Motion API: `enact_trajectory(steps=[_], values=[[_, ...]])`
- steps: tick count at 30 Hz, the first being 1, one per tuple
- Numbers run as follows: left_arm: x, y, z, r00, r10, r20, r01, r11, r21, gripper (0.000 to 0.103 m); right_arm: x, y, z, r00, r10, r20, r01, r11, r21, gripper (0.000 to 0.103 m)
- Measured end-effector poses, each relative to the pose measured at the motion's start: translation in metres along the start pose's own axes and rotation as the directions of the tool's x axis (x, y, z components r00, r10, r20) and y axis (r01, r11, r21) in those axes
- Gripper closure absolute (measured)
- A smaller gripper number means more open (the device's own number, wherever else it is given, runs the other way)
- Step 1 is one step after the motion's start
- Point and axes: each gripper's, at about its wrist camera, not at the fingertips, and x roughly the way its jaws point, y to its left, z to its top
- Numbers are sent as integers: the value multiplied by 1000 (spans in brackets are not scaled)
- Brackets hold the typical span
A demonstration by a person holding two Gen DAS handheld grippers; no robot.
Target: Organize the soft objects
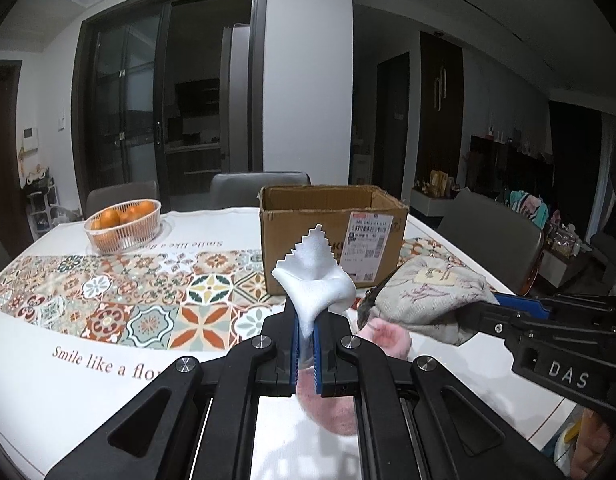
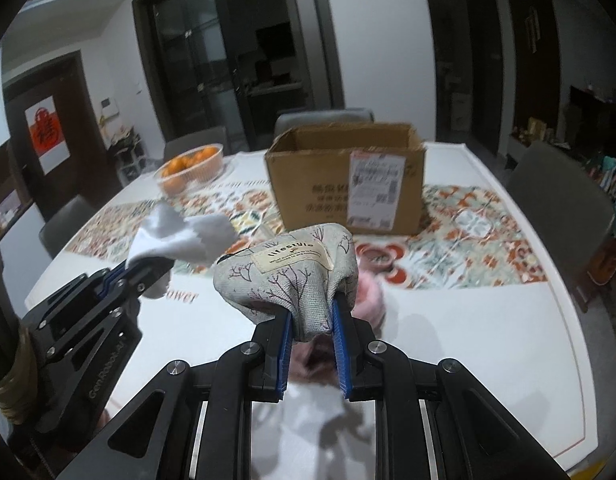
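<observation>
My left gripper (image 1: 306, 334) is shut on a white cloth (image 1: 314, 276) with zigzag edges and holds it above the table; it also shows in the right wrist view (image 2: 180, 232). My right gripper (image 2: 310, 320) is shut on a grey fabric pouch (image 2: 288, 276) with a "lifestyle" label, seen in the left wrist view (image 1: 428, 296) to the right. An open cardboard box (image 1: 332, 232) (image 2: 344, 176) stands on the table behind both. A pink fluffy item (image 1: 388, 338) (image 2: 370, 296) lies on the table below the grippers.
A basket of oranges (image 1: 122, 224) (image 2: 190, 168) sits at the far left of the table. A patterned tablecloth (image 1: 108, 300) covers the table. Grey chairs (image 1: 492, 240) stand around it.
</observation>
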Motion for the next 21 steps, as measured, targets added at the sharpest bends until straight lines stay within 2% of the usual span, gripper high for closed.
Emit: enact_trajectory(steps=[21], values=[[45, 3, 55, 998, 5, 58, -7, 999, 34, 96, 24, -20, 56, 992, -46, 116, 39, 998, 57, 82]])
